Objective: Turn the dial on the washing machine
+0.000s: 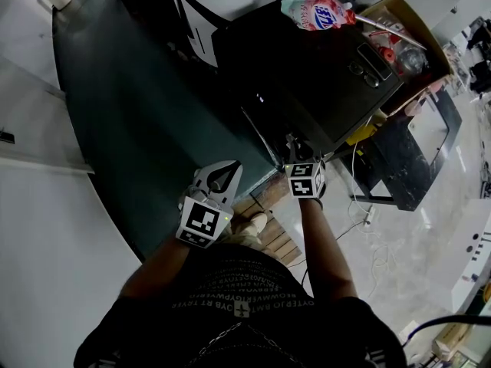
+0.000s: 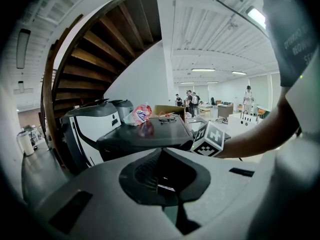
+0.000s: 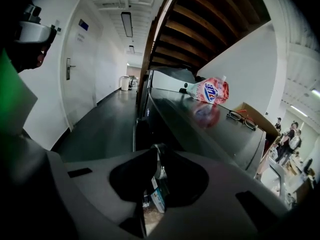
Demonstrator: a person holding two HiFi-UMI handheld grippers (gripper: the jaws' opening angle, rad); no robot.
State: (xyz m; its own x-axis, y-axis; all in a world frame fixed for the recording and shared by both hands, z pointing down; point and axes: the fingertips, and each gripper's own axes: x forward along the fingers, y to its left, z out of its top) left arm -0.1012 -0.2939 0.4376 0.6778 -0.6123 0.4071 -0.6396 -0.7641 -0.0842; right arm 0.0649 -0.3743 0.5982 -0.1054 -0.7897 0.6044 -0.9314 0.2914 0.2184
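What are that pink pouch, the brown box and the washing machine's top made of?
Pink pouch: soft glossy plastic film, judging by its crinkles and shine. Brown box: matte cardboard, flaps open. Washing machine top: dark, smooth and glossy, mirroring the pouch; painted metal or plastic, I cannot tell.

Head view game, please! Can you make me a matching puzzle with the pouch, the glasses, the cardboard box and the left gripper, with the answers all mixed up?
Things:
1. pouch
2. glasses
3. cardboard box
4. left gripper

Descriptions:
A. brown, standing beside the washing machine
B. pink, lying on its side
C. jaws together, nothing between them
D. thin dark frames, resting on the machine's dark top

Pairs: 1-B, 2-D, 3-A, 4-C
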